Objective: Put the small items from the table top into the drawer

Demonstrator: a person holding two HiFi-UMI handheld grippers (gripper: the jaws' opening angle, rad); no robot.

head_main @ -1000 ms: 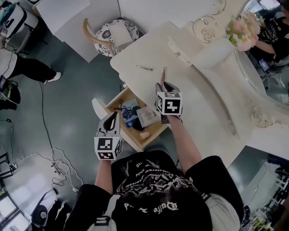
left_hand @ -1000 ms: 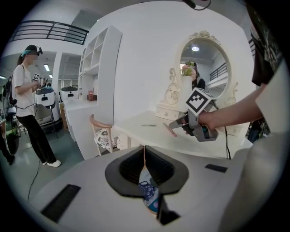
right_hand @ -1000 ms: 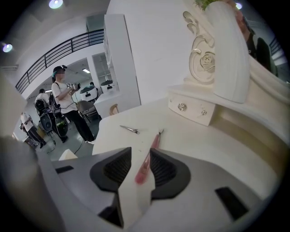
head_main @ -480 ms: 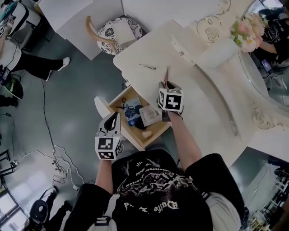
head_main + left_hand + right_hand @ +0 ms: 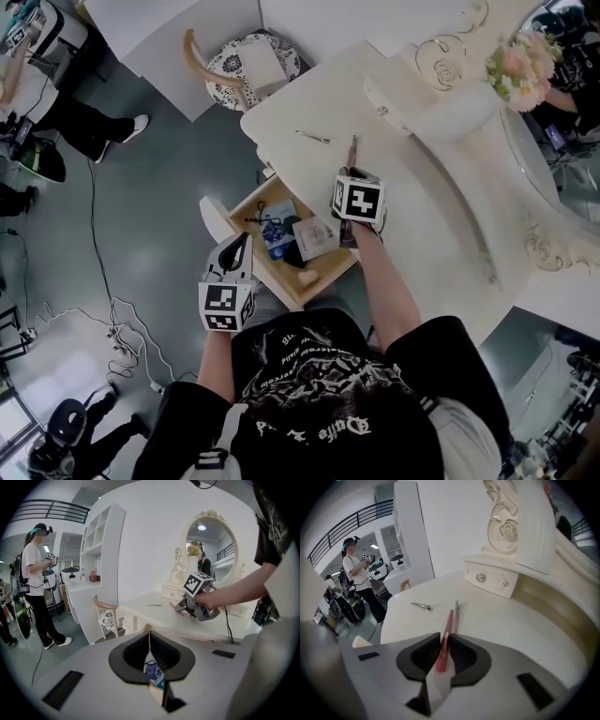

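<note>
Now we have the right gripper (image 5: 444,639) low over the white counter (image 5: 422,216). Its jaws have just been closing and now pinch the near end of a slim pink stick (image 5: 449,620). The stick runs away from the jaws toward 12 o'clock, with its far end over the counter. Just beside it at 1 o'clock lies a thin silver clip (image 5: 456,613), roughly parallel to the stick; we cannot tell whether the two touch. A second silver hair clip (image 5: 422,605) lies apart from both, at 10 o'clock on the counter. A small cream box with two knobs (image 5: 492,581) stands farther back at 1 o'clock, against the carved mirror base.

In the head view the open wooden drawer (image 5: 326,265) sticks out from under the counter's edge at 8 o'clock of the right gripper. It already holds a blue patterned pouch (image 5: 274,234), a pale flat packet (image 5: 314,237) and a small cream piece (image 5: 305,278).

Our left gripper (image 5: 149,637) hangs at the drawer's 7 o'clock side, above its outer corner. Its jaws are closed tip to tip with nothing between them, and the blue pouch shows through the gap below the tips.

A patterned chair (image 5: 239,66) stands at 11 o'clock, beyond the counter's end.
</note>
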